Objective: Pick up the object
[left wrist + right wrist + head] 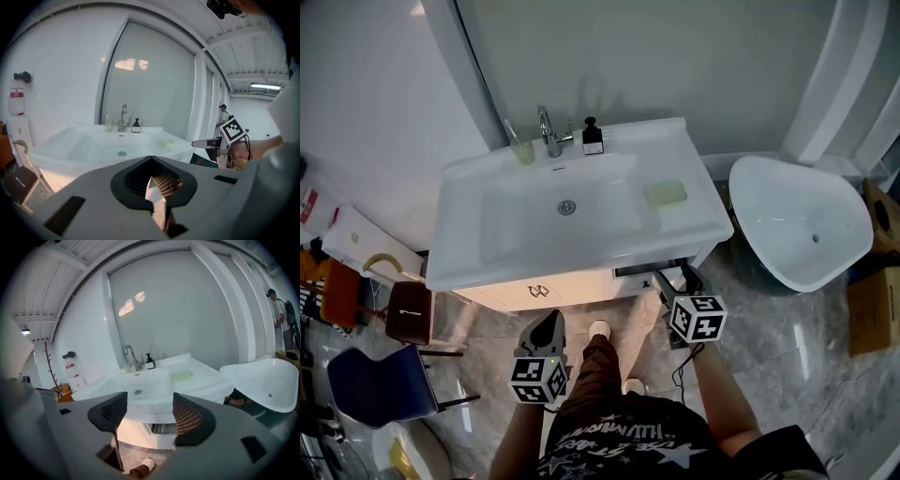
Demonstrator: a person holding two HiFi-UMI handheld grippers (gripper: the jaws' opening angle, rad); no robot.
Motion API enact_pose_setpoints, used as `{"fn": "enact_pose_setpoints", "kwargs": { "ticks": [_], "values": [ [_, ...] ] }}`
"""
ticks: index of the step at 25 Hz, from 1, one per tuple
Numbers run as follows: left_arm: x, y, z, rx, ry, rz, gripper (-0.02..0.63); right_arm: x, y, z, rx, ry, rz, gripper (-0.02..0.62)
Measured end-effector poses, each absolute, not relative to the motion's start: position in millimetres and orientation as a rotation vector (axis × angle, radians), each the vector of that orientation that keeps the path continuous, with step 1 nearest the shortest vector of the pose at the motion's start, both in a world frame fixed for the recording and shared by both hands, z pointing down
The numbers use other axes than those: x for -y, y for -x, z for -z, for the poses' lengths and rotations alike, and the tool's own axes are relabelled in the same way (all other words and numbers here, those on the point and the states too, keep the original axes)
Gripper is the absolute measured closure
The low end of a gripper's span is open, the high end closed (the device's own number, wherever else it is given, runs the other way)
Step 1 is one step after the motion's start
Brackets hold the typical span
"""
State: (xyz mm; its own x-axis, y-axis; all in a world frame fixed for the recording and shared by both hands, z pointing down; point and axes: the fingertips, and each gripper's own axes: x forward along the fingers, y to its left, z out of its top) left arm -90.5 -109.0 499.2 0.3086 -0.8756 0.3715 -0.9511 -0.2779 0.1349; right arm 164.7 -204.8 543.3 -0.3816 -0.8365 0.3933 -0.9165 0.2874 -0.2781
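Note:
A pale green pad [667, 193] lies flat on the right ledge of the white washbasin [459, 262]; it also shows as the green pad [165, 142] and the green pad [181, 376]. At the back stand a tap [548, 131], a dark pump bottle [592, 138] and a glass [521, 150]. Both grippers hang below the basin's front edge, apart from everything on it. My left gripper [549, 321] [157, 180] is shut with nothing between its jaws. My right gripper [673, 277] [149, 411] is open and empty, in front of the cabinet's right side.
A white freestanding tub [797, 225] sits on the floor at the right, with cardboard boxes [872, 309] beyond it. A brown stool [410, 312] and a blue chair [375, 384] stand at the left. My legs and shoes are on the tiled floor before the cabinet.

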Motion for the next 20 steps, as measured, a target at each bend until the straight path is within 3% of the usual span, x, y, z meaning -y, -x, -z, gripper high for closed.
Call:
{"fn": "enact_pose_setpoints", "kwargs": {
  "ticks": [20],
  "values": [
    [363,121,-523,1.422,-2.374,-0.345,0.591,413,-137,-575,2.108,-1.671,-0.633,0.301]
  ]
}}
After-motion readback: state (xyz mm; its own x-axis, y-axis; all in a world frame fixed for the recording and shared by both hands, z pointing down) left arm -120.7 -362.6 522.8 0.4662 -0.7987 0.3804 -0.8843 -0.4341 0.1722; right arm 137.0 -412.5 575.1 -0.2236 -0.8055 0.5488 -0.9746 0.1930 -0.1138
